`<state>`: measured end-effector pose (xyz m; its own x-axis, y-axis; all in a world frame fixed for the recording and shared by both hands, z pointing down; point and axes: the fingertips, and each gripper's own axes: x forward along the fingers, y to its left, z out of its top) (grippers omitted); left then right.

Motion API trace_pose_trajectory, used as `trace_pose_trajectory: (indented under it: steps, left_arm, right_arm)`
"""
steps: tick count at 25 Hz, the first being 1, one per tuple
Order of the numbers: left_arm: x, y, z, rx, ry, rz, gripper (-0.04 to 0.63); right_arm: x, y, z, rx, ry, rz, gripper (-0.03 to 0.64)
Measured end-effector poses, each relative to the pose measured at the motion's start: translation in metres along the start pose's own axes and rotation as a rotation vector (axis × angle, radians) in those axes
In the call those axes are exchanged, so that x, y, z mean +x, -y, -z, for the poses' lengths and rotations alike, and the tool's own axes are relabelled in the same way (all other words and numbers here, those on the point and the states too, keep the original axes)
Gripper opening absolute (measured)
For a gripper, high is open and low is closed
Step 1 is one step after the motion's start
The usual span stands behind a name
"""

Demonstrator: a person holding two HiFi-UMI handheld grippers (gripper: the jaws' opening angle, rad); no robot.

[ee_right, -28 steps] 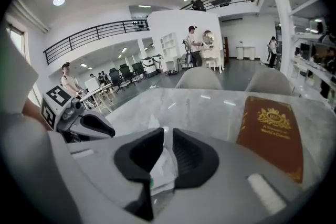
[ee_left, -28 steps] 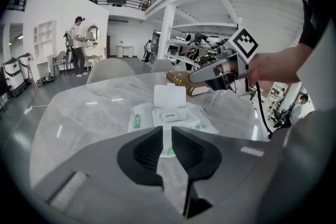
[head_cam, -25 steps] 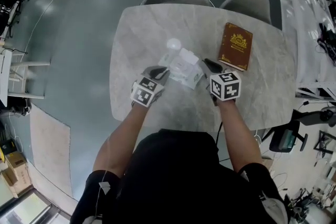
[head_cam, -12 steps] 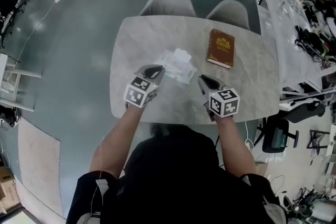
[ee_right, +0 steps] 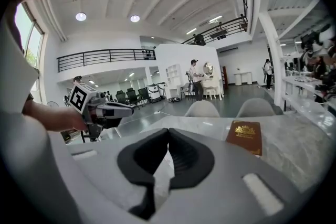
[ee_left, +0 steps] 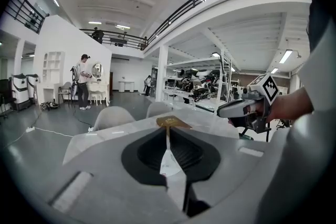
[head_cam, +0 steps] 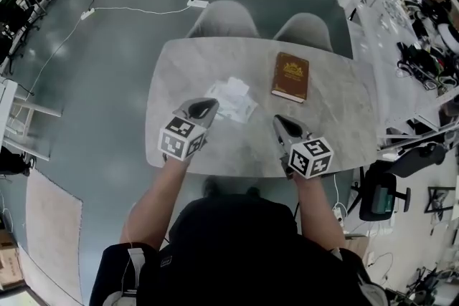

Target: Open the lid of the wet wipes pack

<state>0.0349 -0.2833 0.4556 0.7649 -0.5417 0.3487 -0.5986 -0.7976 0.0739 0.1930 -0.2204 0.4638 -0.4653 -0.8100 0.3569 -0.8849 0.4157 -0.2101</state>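
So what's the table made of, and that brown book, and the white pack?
The table looks like pale grey marble or stone, maybe a printed imitation: it has cloudy veining and a slight sheen. The brown book seems to have a leather-like cover with gold stamping, possibly faux. The white pack looks like soft, crinkly plastic film.

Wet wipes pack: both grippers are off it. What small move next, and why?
Probably open the left gripper and lower it to the wet wipes pack: its jaws have just been closing on nothing, the right gripper is shut and empty; the pack lies free on the table.
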Motion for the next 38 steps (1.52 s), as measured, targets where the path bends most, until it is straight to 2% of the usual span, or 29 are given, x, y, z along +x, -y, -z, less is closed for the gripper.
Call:
trace_pose_trajectory:
  steps: [6,11,17,27,38]
  left_arm:
    - [0.014,0.042,-0.031,-0.007,0.035,-0.066,0.026]
    - [0.024,0.068,-0.061,0.016,0.091,-0.138,0.026]
    - [0.021,0.087,-0.080,0.036,0.125,-0.148,0.025]
    - [0.001,0.060,-0.092,0.047,0.167,-0.160,0.023]
    - [-0.011,0.034,-0.084,0.030,0.168,-0.154,0.021]
  right_arm:
    - [-0.057,0.035,-0.017,-0.067,0.056,-0.077,0.003]
    - [-0.089,0.071,-0.028,-0.074,0.106,-0.111,0.003]
    - [-0.098,0.080,-0.046,-0.078,0.157,-0.111,0.003]
    - [-0.079,0.057,-0.081,-0.107,0.225,-0.076,0.003]
    - [-0.051,0.026,-0.076,-0.102,0.193,-0.092,0.003]
